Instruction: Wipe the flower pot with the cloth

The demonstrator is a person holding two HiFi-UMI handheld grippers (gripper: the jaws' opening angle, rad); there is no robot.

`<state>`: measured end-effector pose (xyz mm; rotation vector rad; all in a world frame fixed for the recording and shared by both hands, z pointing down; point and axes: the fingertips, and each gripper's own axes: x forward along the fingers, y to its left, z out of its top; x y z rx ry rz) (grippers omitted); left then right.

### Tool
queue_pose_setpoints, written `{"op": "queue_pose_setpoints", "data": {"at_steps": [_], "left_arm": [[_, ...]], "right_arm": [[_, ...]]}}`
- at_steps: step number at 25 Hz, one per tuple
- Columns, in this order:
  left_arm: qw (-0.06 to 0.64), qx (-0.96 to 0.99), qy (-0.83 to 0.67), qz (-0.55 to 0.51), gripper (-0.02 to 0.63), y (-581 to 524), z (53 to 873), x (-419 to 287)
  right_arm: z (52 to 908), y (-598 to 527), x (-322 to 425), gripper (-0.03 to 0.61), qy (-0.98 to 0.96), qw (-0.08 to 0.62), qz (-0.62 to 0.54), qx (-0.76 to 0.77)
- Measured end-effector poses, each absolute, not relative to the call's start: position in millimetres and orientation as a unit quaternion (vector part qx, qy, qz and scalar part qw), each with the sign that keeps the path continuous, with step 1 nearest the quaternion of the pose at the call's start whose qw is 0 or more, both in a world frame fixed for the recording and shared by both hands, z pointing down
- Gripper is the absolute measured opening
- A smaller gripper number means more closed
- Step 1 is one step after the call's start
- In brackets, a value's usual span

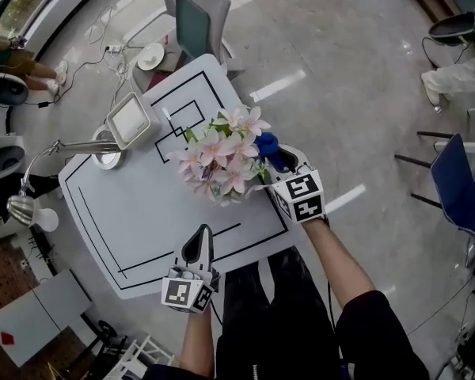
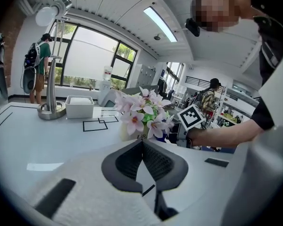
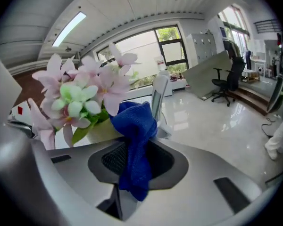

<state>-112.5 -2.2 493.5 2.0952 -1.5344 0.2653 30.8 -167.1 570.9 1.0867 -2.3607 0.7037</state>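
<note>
Flower pot [image 3: 99, 132] stands on white table [image 1: 134, 212] over glossy floor [image 1: 340, 46]; right gripper [image 3: 140, 146] jaws clamp cloth [image 3: 132, 120], left gripper [image 2: 142, 143] jaws meet.

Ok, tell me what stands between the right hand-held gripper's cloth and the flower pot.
Nothing visible. The blue cloth, clamped in the right hand-held gripper, sits right beside the flower pot; the pink flowers only overhang from above.
</note>
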Motion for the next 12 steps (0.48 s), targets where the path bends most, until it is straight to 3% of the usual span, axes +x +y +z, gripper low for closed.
{"op": "queue_pose_setpoints", "data": {"at_steps": [12], "left_arm": [[0.257, 0.782, -0.561, 0.084, 0.006, 45, 487, -114]], "right_arm": [[566, -107, 20, 0.098, -0.861, 0.254, 0.238, 0.37]]}}
